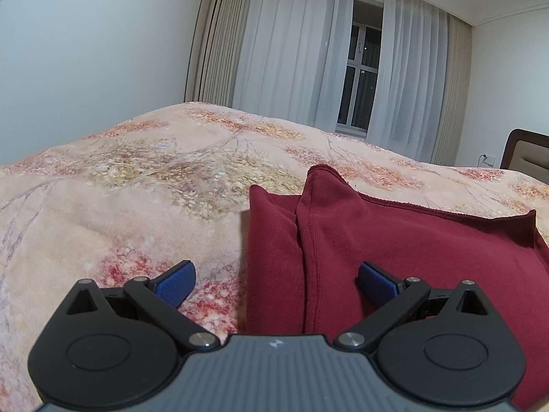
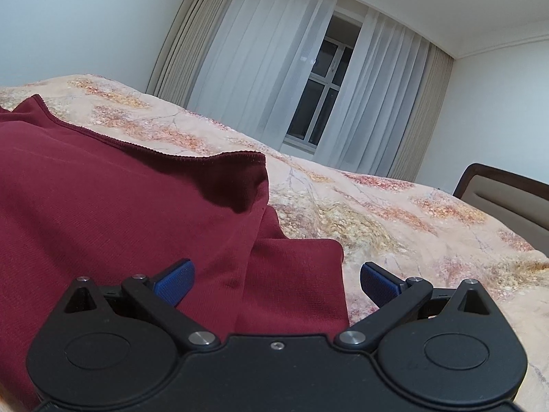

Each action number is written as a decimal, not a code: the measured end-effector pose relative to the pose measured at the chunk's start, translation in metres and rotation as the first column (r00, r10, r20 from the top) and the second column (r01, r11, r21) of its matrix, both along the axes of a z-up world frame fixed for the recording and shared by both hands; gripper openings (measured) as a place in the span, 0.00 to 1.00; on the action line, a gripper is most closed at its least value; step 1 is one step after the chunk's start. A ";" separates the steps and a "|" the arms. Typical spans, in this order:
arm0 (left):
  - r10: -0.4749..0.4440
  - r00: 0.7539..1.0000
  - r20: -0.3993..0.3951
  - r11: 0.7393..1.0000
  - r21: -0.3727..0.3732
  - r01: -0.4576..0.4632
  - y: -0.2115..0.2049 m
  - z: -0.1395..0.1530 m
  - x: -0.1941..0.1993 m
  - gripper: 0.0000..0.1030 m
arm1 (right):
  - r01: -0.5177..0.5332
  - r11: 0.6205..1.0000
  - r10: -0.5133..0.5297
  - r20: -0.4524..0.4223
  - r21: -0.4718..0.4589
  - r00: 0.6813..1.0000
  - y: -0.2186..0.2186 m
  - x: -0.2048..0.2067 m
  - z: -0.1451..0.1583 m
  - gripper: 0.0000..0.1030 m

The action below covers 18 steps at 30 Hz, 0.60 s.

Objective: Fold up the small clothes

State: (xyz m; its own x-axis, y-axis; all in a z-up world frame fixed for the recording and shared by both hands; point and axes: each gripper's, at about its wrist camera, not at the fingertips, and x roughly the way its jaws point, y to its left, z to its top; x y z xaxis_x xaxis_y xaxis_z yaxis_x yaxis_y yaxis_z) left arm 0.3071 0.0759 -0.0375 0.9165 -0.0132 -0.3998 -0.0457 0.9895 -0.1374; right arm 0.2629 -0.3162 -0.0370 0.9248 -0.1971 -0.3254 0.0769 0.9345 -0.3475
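A dark red garment [image 1: 394,247] lies partly folded on a floral bedspread [image 1: 120,185], with a raised fold running down its left side. My left gripper [image 1: 276,281] is open, low over the garment's near left edge, one pad over the bedspread and one over the cloth. In the right wrist view the same garment [image 2: 120,213] fills the left half, with a folded flap at its right edge. My right gripper [image 2: 276,279] is open, low over that near right edge. Neither gripper holds anything.
The bedspread [image 2: 394,226] stretches far ahead and to both sides. A brown headboard [image 2: 507,199] stands at the right. White curtains and a dark window [image 1: 360,68] are behind the bed.
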 end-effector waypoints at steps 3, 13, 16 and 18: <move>0.000 1.000 0.008 1.000 -0.002 0.000 0.000 -0.001 -0.001 1.00 | 0.004 1.000 -0.004 0.005 -0.013 1.000 0.002 -0.001 -0.001 0.99; -0.007 1.000 0.022 1.000 -0.024 0.008 0.003 -0.002 -0.004 1.00 | 0.009 1.000 -0.009 0.001 -0.029 1.000 0.002 -0.002 0.002 0.99; -0.008 1.000 0.023 1.000 -0.025 0.008 0.003 -0.002 -0.004 1.00 | 0.027 1.000 -0.028 0.032 0.014 0.999 -0.004 -0.003 0.021 0.99; -0.009 1.000 0.026 1.000 -0.029 0.010 0.004 -0.003 -0.004 1.00 | 0.070 0.997 -0.072 0.085 0.023 0.994 -0.006 -0.002 0.036 0.99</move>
State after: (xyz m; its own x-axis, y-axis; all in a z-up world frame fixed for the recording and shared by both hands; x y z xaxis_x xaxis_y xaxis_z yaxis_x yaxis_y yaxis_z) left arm 0.3030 0.0796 -0.0403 0.9264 -0.0329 -0.3751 -0.0325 0.9855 -0.1668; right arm 0.2605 -0.3220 -0.0009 0.9335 -0.2573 -0.2497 0.1719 0.9323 -0.3181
